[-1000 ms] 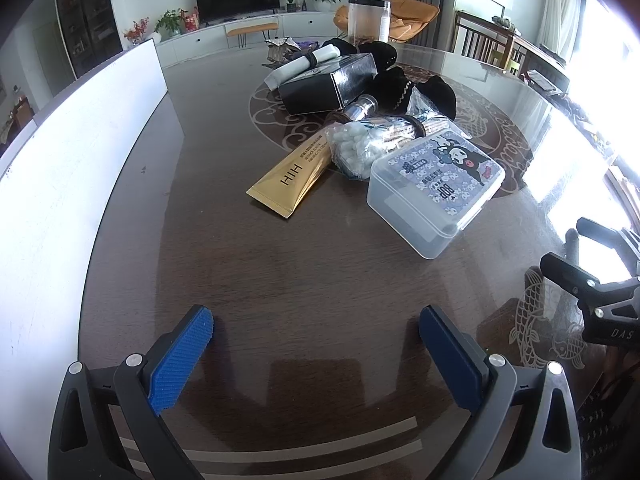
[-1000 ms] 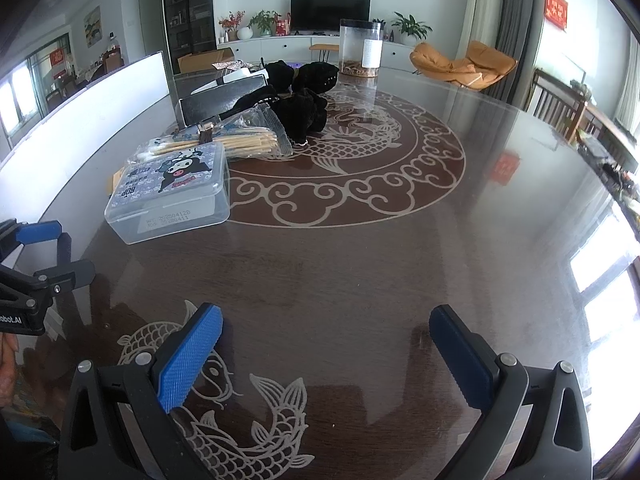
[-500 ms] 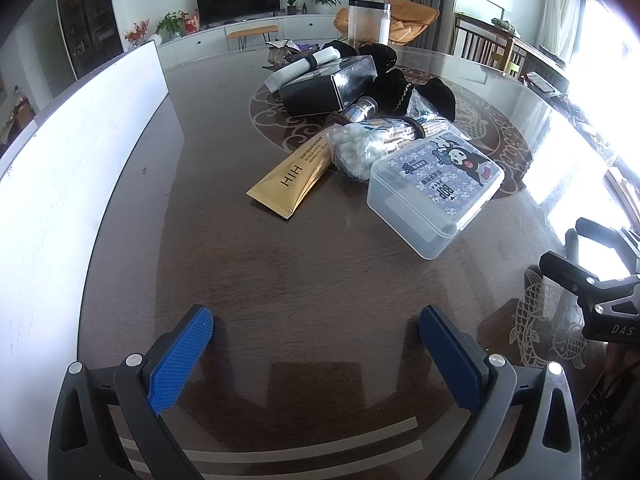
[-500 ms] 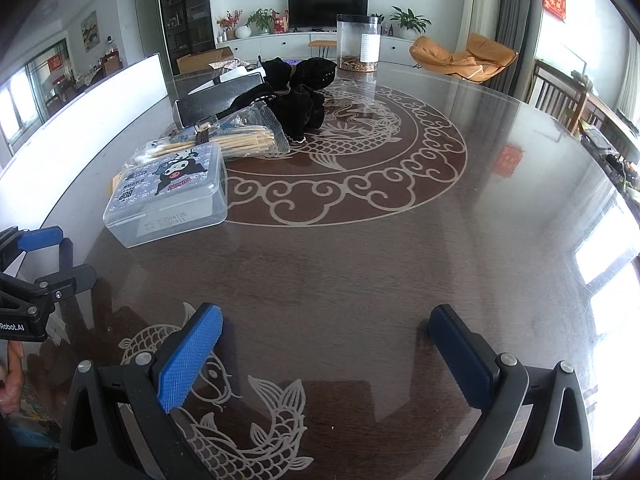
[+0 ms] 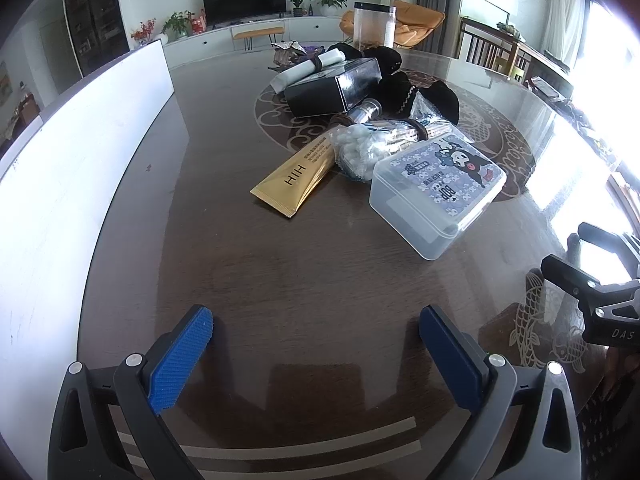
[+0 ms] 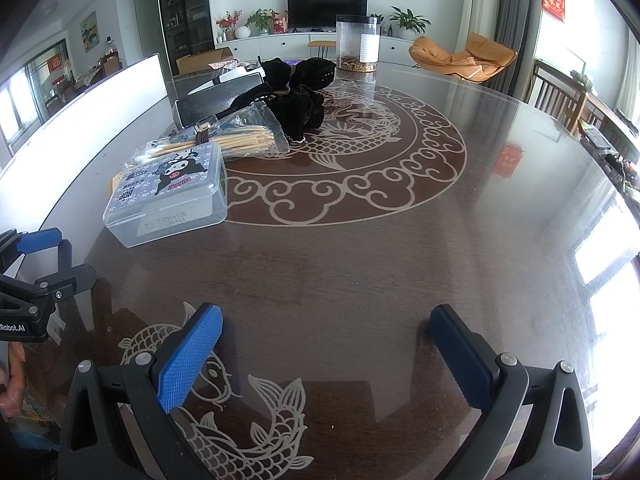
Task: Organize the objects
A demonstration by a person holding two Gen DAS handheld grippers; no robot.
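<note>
Dark wooden tabletop (image 5: pixel 280 280), left tool (image 5: pixel 316 344) and right tool (image 6: pixel 326 344) both spread wide and empty, clear plastic box (image 5: pixel 436 196) beside gold tube (image 5: pixel 298 176), cotton swabs (image 5: pixel 360 148), black box (image 5: pixel 332 88) clustered mid-table.

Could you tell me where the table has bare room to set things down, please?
Bare wood lies between the open left gripper and the gold flat tube, bordered by the white board. The wide stretch ahead of the open right gripper, right of the clear plastic cartoon-lidded box, is free. Crowded: the pile around the black rectangular box.

Gold tube (image 5: pixel 295 178) reads "HIH"; clear box (image 6: pixel 168 196), "20250412B".
</note>
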